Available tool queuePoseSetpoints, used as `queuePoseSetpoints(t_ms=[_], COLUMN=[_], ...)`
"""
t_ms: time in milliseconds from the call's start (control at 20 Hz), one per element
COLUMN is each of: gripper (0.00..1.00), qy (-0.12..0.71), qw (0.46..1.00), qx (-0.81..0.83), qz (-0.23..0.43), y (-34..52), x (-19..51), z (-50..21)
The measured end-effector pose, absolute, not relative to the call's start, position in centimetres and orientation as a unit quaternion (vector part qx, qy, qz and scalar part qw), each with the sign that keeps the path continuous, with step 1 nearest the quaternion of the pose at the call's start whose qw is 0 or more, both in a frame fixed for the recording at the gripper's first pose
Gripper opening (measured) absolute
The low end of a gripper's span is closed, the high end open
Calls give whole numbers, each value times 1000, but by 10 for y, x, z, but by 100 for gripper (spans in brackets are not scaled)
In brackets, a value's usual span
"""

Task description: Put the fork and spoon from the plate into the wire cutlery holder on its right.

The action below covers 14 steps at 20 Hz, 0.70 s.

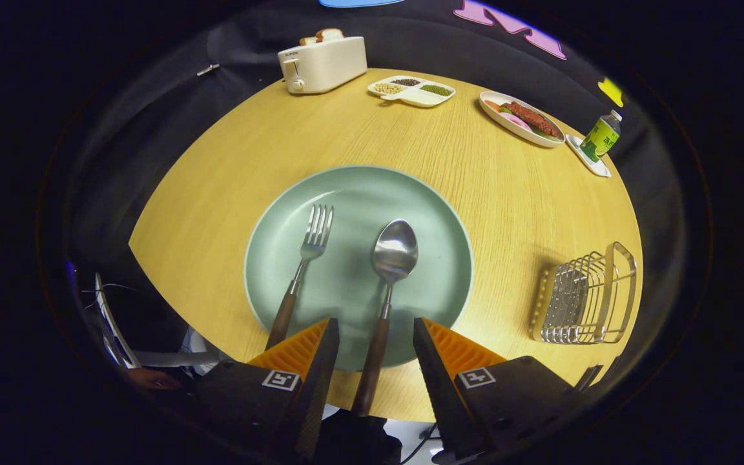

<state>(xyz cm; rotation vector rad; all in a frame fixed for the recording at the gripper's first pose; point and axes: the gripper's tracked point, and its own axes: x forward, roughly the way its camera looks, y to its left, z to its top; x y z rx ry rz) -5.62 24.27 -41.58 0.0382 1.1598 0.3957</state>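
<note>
Round wooden bench (217, 187), pale grain, ringed by dark cloth.

Far left at the back: cream toaster (322, 63) with bread slices (321, 35) standing up out of its slots. Just right of it, divided white tray (412, 91) with small heaps of grains or beans, each in its own compartment.

Centre: pale green plate (436, 213), lying flat. On its left half, fork (301, 271), tines pointing away, dark wooden handle crossing the near rim and ending beside the left finger. On its right half, spoon (392, 258), bowl up, roughly parallel to the fork and apart from it, dark handle running over the near rim and off the bench edge.

Gripper (375, 332) low over the near rim, fingers spread apart, spoon handle lying in the gap between them. No contact visible: clear space on either side of the handle.

Further right at the back: oval white dish (520, 118) with reddish and green food. Beyond that, at the bench edge, green-labelled bottle (601, 135) standing on a small white saucer (591, 158).

Right of the plate, well apart from it: wire cutlery holder (585, 297), metal, standing near the bench edge with nothing in it.
</note>
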Motion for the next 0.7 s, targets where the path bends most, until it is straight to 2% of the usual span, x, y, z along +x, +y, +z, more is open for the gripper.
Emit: queuePoseSetpoints(t_ms=[50, 200, 250, 300, 400, 700], gripper=[70, 25, 21, 14, 10, 10], qy=[549, 569, 571, 573, 566, 536], qw=[817, 808, 809, 808, 813, 829], qx=[14, 15, 14, 14, 14, 54], qz=[177, 151, 138, 137, 137, 151], y=[243, 241, 238, 236, 233, 215], x=[-54, -55, -51, -50, -46, -39], z=[-421, -434, -436, -434, -429, -382])
